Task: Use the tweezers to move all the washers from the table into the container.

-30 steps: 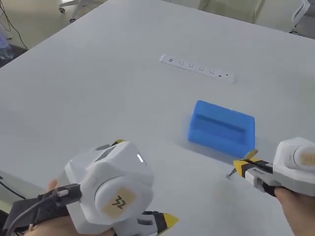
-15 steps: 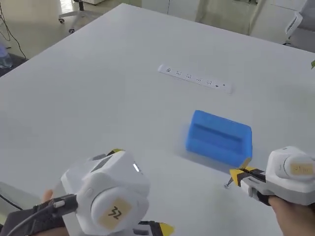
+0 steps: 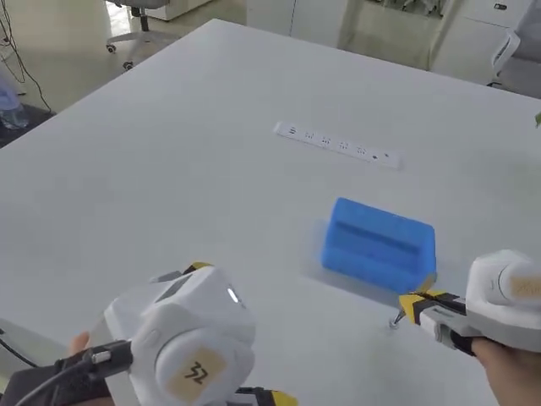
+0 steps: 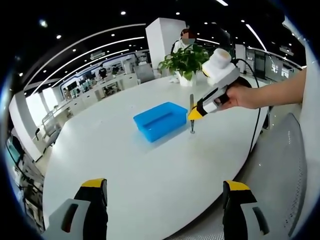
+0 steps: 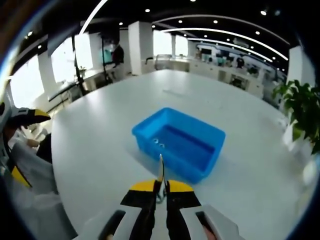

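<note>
My right gripper [image 5: 160,192], at the bottom centre of its view, has the jaws clamped on the tweezers [image 5: 160,172]. Just above their tip is the blue container [image 5: 197,120], with two washers [image 5: 159,143] inside. My left gripper [image 4: 164,185] has the jaws wide apart.

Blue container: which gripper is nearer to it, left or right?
Right. The right gripper holds tweezers just beside the blue container; the left gripper hangs well back, open.

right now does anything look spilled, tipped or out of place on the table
Nothing stands out. The blue container sits upright on the table, washers lie inside it, and the right gripper holds the tweezers beside it.
</note>
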Demonstrator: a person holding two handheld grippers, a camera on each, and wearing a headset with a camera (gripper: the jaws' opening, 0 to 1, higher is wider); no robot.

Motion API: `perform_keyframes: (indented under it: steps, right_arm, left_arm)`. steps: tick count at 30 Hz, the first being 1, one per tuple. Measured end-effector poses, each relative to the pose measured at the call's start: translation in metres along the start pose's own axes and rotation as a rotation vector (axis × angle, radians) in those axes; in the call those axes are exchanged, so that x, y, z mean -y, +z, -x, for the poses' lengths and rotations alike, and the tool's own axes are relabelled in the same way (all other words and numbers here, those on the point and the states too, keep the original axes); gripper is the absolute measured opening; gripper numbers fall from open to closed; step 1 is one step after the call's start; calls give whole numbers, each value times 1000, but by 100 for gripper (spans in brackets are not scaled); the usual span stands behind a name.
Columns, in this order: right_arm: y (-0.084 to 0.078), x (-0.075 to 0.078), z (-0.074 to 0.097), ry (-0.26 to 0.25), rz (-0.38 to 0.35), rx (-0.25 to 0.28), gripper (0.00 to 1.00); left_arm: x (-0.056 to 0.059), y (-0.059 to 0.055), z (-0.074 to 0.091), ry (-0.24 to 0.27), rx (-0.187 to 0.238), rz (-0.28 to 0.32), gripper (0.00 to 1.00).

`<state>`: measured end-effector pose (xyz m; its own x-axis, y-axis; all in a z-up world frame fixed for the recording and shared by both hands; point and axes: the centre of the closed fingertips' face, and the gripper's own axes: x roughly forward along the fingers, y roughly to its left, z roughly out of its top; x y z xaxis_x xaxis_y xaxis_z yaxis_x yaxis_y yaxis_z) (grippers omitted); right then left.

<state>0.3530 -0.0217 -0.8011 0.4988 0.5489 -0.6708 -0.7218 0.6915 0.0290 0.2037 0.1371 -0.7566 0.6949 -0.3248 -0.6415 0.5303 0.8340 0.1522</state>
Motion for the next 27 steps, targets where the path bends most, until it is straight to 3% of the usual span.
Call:
perform_keyframes:
  steps: [8, 20, 27]
  right_arm:
    - [20, 0, 10, 8, -21, 41, 3]
    - [44, -6, 20, 4, 12, 88, 3]
    - [51, -4, 23, 1, 15, 98, 3]
  left_arm:
    - [3, 0, -1, -6, -6, -9, 99]
    - [2, -2, 1, -2, -9, -7, 99]
    - [4, -4, 1, -6, -11, -6, 99]
